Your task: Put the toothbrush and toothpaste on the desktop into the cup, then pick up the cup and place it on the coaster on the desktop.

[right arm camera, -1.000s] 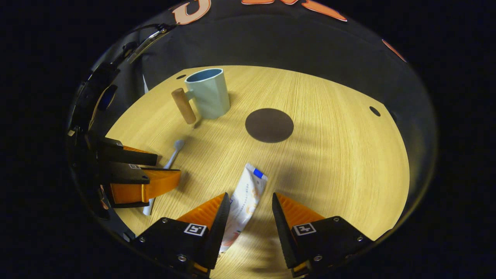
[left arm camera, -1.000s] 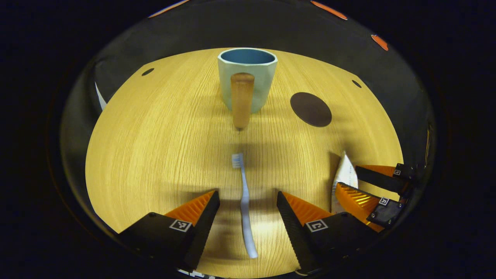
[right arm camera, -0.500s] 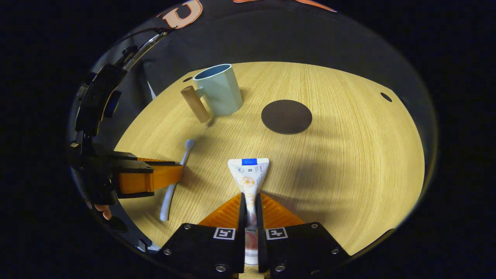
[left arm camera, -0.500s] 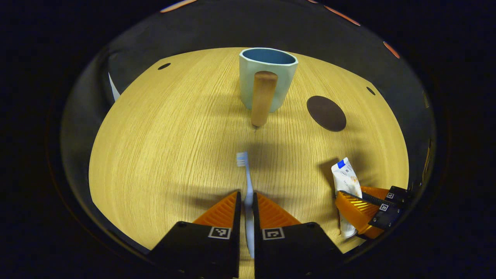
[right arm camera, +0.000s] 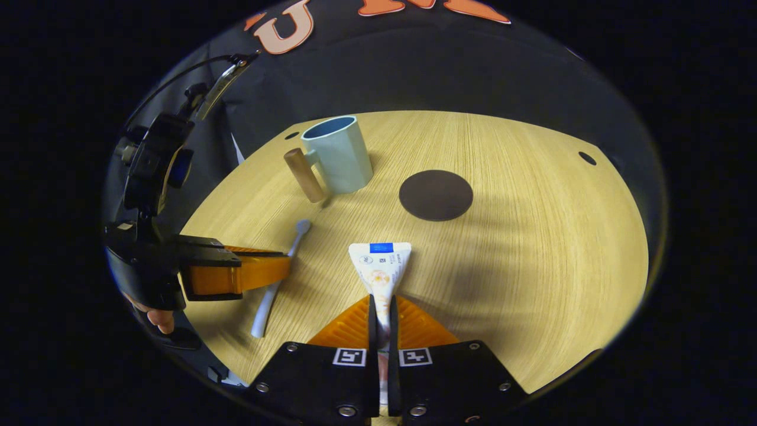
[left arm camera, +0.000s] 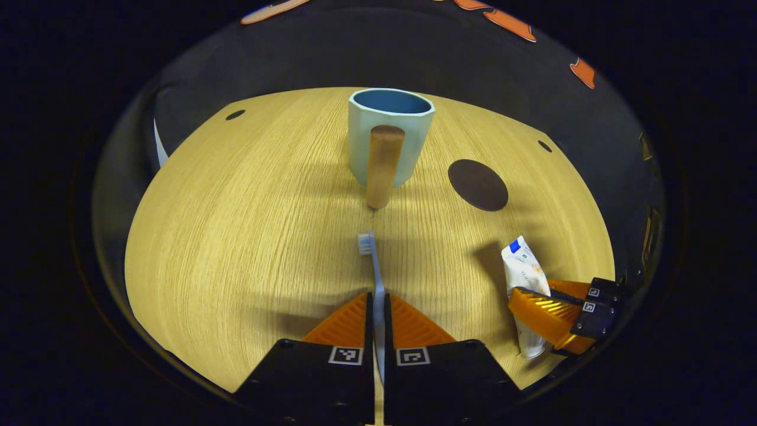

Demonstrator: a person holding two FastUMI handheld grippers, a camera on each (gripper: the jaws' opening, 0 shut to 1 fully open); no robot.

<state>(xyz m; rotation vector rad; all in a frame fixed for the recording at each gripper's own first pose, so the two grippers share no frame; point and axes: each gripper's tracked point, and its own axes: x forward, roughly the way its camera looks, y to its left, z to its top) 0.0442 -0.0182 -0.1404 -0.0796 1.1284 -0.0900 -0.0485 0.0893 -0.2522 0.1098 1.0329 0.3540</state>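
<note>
A pale blue toothbrush (left arm camera: 372, 266) points at the cup, its handle pinched by my left gripper (left arm camera: 377, 302), which is shut on it. In the right gripper view that gripper (right arm camera: 278, 269) holds the toothbrush (right arm camera: 294, 241) at the left. My right gripper (right arm camera: 382, 303) is shut on the white toothpaste tube (right arm camera: 379, 266), blue-striped end forward; the left gripper view shows it (left arm camera: 532, 299) with the tube (left arm camera: 520, 263) at the lower right. The light blue cup (left arm camera: 387, 133) with a wooden handle (left arm camera: 381, 165) stands upright at the back (right arm camera: 337, 155). The dark round coaster (left arm camera: 478, 184) lies to its right (right arm camera: 436, 194).
The wooden desktop (left arm camera: 236, 225) has small dark holes near its far corners (left arm camera: 235, 115) (right arm camera: 587, 158). Black cloth walls the booth behind it. A hand's fingertips (right arm camera: 157, 316) show under the left gripper's body.
Both grippers have gone from open to shut, the left on the toothbrush, the right on the toothpaste tube. The tube has been turned straight and both items seem slightly raised.
</note>
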